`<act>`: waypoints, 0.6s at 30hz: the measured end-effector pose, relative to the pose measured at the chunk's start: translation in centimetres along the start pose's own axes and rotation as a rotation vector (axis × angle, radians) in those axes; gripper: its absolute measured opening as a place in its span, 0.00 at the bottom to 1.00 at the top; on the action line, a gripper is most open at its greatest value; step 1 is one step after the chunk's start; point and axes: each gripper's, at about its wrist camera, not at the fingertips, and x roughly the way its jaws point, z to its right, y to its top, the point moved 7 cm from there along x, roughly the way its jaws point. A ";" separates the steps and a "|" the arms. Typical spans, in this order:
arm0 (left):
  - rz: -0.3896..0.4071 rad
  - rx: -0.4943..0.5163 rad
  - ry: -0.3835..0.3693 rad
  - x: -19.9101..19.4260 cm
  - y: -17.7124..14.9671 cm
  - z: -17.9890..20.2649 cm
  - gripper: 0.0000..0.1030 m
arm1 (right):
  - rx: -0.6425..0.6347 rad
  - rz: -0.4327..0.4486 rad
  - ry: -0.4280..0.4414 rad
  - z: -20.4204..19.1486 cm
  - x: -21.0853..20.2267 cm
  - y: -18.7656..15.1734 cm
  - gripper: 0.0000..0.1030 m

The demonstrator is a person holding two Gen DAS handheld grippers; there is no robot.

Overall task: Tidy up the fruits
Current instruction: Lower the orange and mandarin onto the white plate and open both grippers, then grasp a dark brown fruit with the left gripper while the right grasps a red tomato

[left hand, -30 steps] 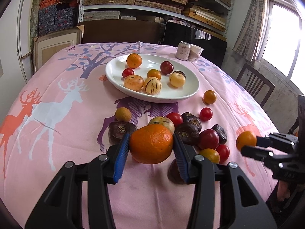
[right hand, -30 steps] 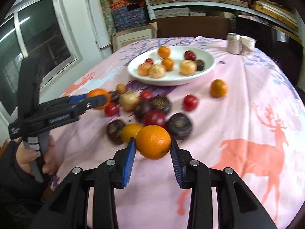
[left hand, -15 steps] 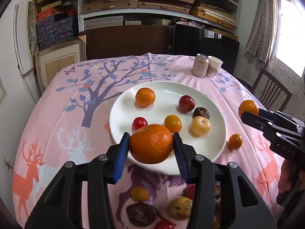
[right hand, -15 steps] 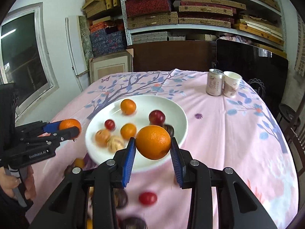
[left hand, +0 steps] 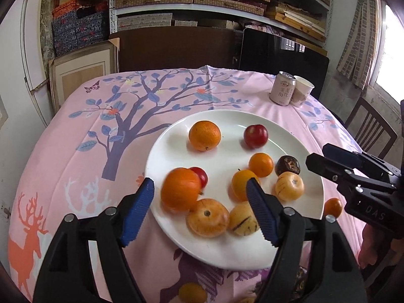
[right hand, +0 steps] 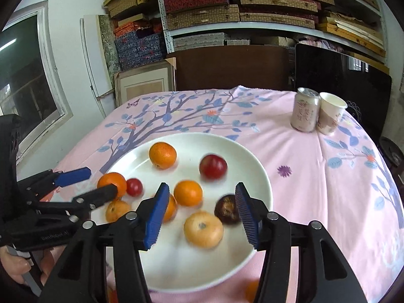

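1. Now the orange (left hand: 179,188) lies on the white plate (left hand: 176,136), touching a cherry tomato (left hand: 202,175).
2. Judged firm, round, likely to roll; take hold across its middle.
3. Left tool (left hand: 200,210) and right tool (right hand: 202,213) both stand apart, holding nothing, above the worktop (left hand: 75,131).

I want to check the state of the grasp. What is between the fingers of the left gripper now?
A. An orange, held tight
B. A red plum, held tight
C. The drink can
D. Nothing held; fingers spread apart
D: the left gripper is open, and the orange lies free on the white plate.
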 end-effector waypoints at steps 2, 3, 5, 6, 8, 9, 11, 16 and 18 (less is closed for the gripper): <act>0.004 0.008 -0.008 -1.5 -1.1 0.1 0.75 | 0.010 -0.013 0.004 0.4 -1.5 -1.4 0.53; 0.008 0.013 -0.010 -2.3 -1.7 0.2 0.77 | 0.008 -0.019 0.007 0.6 -2.3 -2.2 0.53; 0.007 0.029 -0.023 -3.9 -3.4 0.5 0.79 | 0.001 -0.026 0.001 0.8 -4.2 -4.2 0.54; 0.000 0.036 -0.031 -4.6 -4.4 0.7 0.80 | 0.001 -0.030 0.000 0.9 -4.9 -5.1 0.54; -0.022 0.059 -0.053 -6.0 -6.6 1.4 0.80 | 0.005 -0.036 0.004 1.1 -6.6 -7.1 0.55; -0.032 0.072 -0.065 -6.6 -7.6 1.8 0.80 | 0.008 -0.035 0.003 1.3 -7.4 -8.0 0.55; -0.045 0.113 -0.089 -7.9 -9.9 2.9 0.80 | 0.020 -0.034 0.005 1.7 -8.9 -10.0 0.56; -0.057 0.254 -0.081 -10.6 -15.5 5.5 0.80 | 0.088 -0.051 0.003 3.0 -10.9 -14.3 0.58; -0.067 0.295 -0.058 -10.6 -16.9 6.1 0.80 | 0.106 -0.060 0.003 3.4 -11.2 -15.5 0.58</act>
